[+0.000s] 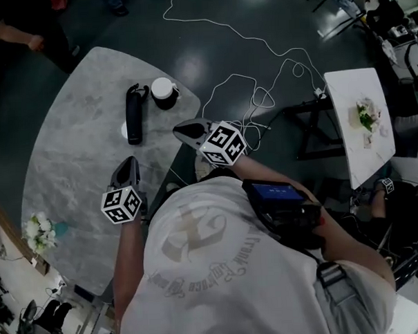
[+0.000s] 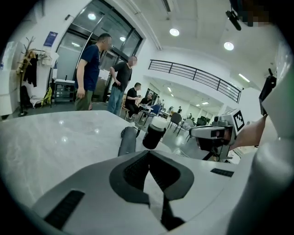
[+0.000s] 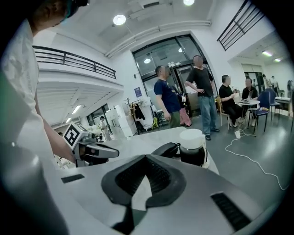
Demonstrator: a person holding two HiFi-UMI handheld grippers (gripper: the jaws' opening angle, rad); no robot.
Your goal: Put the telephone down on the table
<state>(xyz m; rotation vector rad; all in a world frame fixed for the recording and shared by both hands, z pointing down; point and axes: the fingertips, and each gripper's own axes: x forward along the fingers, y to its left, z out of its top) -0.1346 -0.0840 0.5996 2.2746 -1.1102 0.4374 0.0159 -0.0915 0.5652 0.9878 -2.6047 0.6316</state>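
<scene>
The telephone (image 1: 133, 114), a long black handset, lies flat on the grey marble table (image 1: 77, 155) at its far side, also seen in the left gripper view (image 2: 127, 140) and right gripper view (image 3: 166, 149). Just right of it stands a black cup with a white lid (image 1: 163, 92). My left gripper (image 1: 129, 163) hovers over the table nearer me than the telephone, shut and holding nothing (image 2: 149, 158). My right gripper (image 1: 180, 131) is at the table's right edge, below the cup, and is shut and empty as well (image 3: 146, 160).
White flowers (image 1: 39, 232) sit at the table's near left edge. A white cable (image 1: 260, 77) loops over the dark floor to the right. A white side table (image 1: 362, 114) stands further right. Two people (image 2: 89, 69) stand beyond the table.
</scene>
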